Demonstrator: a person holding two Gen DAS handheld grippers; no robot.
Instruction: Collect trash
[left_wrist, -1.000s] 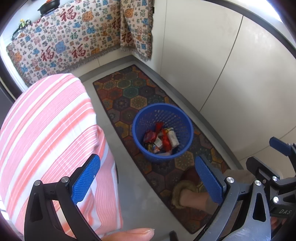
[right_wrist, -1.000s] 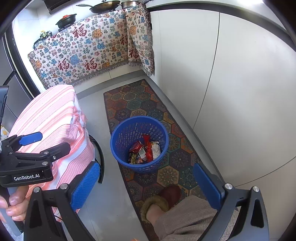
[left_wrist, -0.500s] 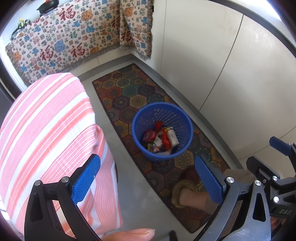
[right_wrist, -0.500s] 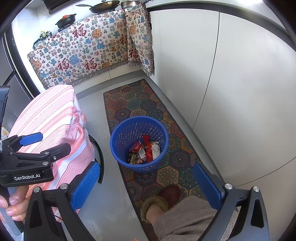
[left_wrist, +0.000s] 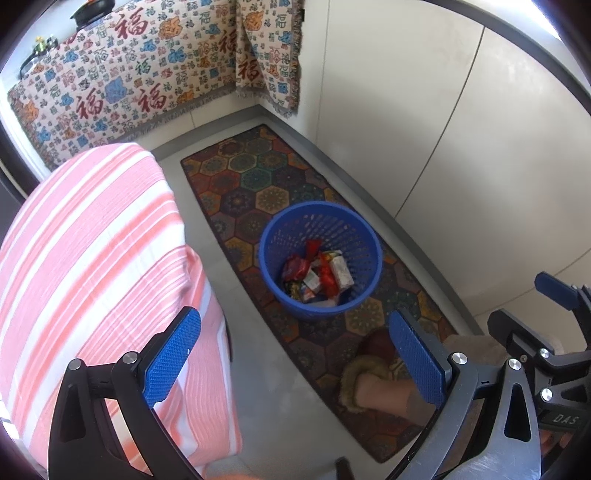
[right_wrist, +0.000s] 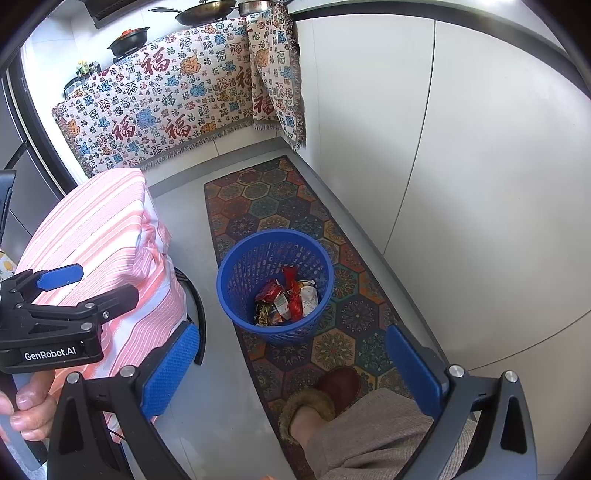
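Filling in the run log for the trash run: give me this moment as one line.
left gripper: open, empty | right gripper: open, empty | blue basket: on rug, wrappers inside

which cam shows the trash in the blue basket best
The left wrist view: the wrappers in the blue basket appear larger and more spread out. The right wrist view shows the same pile, smaller, with the near wall hiding its lower edge.

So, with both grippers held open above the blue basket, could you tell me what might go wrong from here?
The round blue plastic mesh basket stands free on the patterned hexagon rug, so a one-sided pull on the rim could tip it and spill the wrappers. The person's red slipper is close beside it and might knock it. The left gripper and right gripper hold nothing.
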